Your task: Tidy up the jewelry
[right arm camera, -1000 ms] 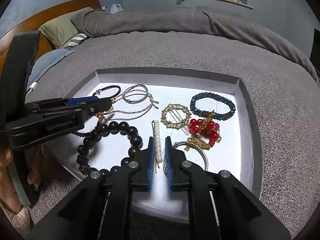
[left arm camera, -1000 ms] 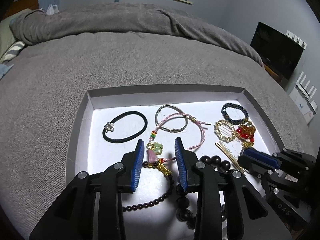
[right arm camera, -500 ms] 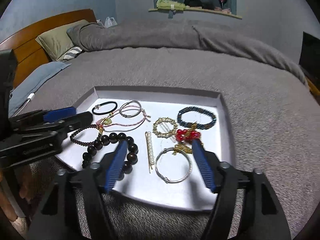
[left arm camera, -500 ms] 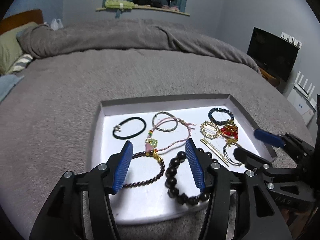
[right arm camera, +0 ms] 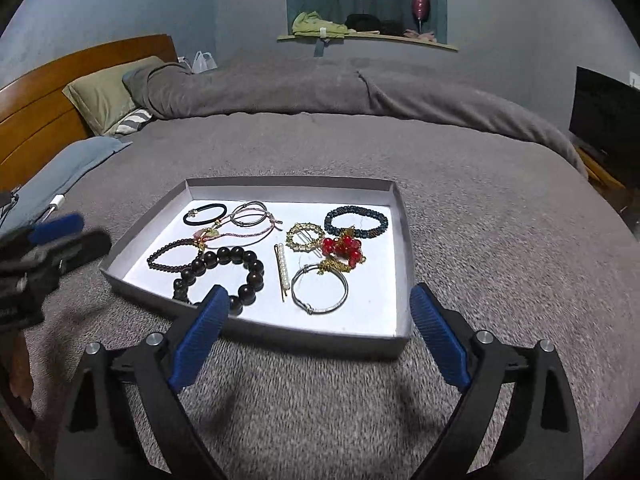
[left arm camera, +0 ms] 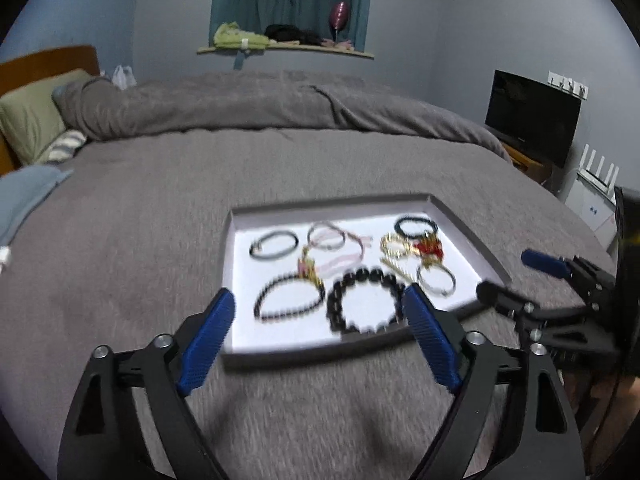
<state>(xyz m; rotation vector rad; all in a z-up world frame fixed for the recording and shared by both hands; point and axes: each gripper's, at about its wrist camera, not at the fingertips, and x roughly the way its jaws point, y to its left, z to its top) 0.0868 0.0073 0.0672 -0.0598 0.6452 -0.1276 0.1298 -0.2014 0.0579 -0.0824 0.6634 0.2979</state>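
A shallow grey tray (right arm camera: 404,240) lies on the bed (right arm camera: 480,240), on the grey blanket, and all the jewelry rests inside it on the white floor. At the far left of the tray is a black hair tie (right arm camera: 205,213), with thin pink cord bracelets (right arm camera: 252,220) just to its right. Nearer sit a small-bead dark bracelet (right arm camera: 168,257) and a big-bead dark bracelet (right arm camera: 224,276), the two close together. A pearl hair pin (right arm camera: 282,270) lies lengthwise in the middle. To its right are a gold ring-shaped clip (right arm camera: 305,236), a cluster of red beads (right arm camera: 345,249) with gold chain, a dark blue beaded bracelet (right arm camera: 356,222) at the far right, and a silver bangle (right arm camera: 319,290) nearest.

The right gripper (right arm camera: 316,334) hangs over the near edge of the tray, its blue fingers (right arm camera: 198,334) spread wide with nothing between them; they have just been opening. The left gripper (left arm camera: 320,336) is over the tray's near left side, fingers (left arm camera: 206,338) likewise wide apart and empty, and also just been opening. Its view is blurred.
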